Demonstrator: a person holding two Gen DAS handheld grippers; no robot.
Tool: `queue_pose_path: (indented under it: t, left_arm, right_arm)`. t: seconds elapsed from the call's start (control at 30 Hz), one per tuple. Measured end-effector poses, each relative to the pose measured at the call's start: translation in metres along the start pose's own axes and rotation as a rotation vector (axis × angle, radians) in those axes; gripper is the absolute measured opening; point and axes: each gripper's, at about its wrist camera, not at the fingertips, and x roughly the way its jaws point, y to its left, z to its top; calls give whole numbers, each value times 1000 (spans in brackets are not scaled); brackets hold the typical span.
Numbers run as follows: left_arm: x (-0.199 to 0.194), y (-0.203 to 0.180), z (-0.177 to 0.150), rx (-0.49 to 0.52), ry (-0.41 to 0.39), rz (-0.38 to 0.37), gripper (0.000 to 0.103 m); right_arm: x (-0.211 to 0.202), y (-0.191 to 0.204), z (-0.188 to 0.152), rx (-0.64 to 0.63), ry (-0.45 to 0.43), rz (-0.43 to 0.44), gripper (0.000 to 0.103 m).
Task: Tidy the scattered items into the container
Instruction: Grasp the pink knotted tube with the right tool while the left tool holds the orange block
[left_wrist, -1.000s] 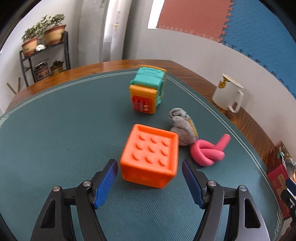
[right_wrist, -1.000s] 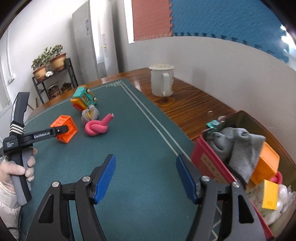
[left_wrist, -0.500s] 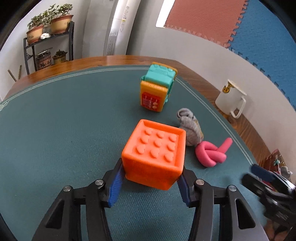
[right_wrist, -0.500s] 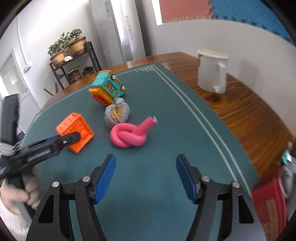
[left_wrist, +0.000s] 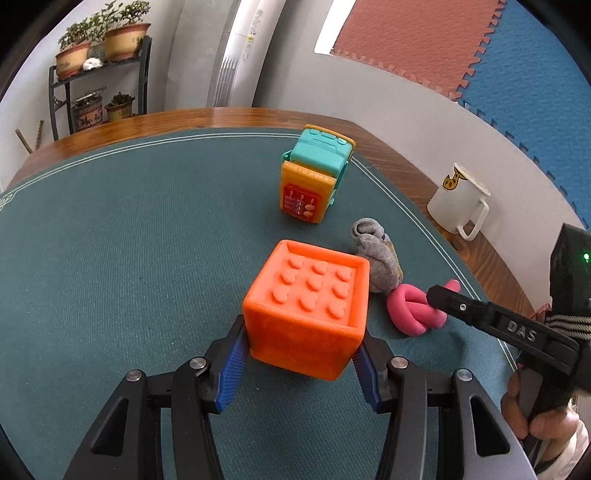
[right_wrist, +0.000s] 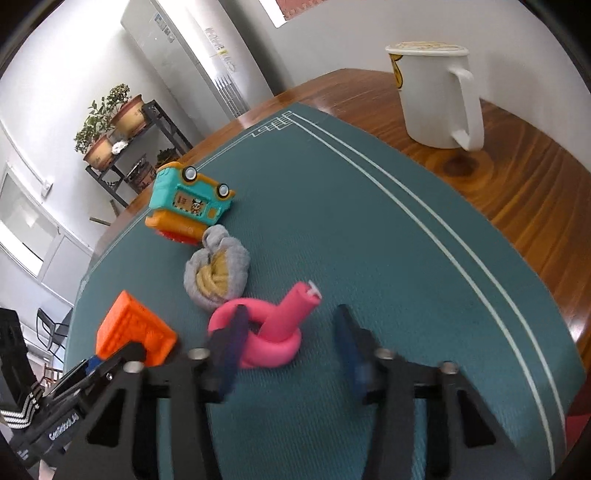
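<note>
Since a second ago, my left gripper (left_wrist: 301, 363) has clamped the studded orange rubber cube (left_wrist: 308, 308) near centre. My right gripper (right_wrist: 288, 349) is closing, pads not yet gripping the knotted pink foam tube (right_wrist: 267, 332); the off-centre knot may squirt sideways.

In the right wrist view the right gripper (right_wrist: 291, 339) is motion-blurred; its jaws are closing around the pink knot (right_wrist: 266, 332), and pad contact cannot be confirmed. The left finger covers part of the knot. The left gripper (right_wrist: 110, 363) hides the lower part of the orange block (right_wrist: 129, 328). A red object (right_wrist: 578, 424) is cut off at the right edge. In the left wrist view the block (left_wrist: 310, 306) hides the near part of the grey sock (left_wrist: 376, 258), and the hand (left_wrist: 539, 417) is cut off at the lower right
</note>
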Motion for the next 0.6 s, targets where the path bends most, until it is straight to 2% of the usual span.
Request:
queue_pose_path:
  t: [0.03,0.13,0.37,0.6]
  left_arm:
    - [1,0,0,1,1,0,54]
    - [1,1,-1,4,4,1,54]
    - [5,-8,-1,-2,2,8,54]
    - [1,-17,-1,32,-25,-9,54]
  right_arm:
    - [-1,2,0,-14,-2,-1,30]
    - [-11,9,-3,-61,-32,-18,24]
    - [-62,21,-14,-123,-156,-55,23]
    - [-113,0,-33,-92,-217,-110,23]
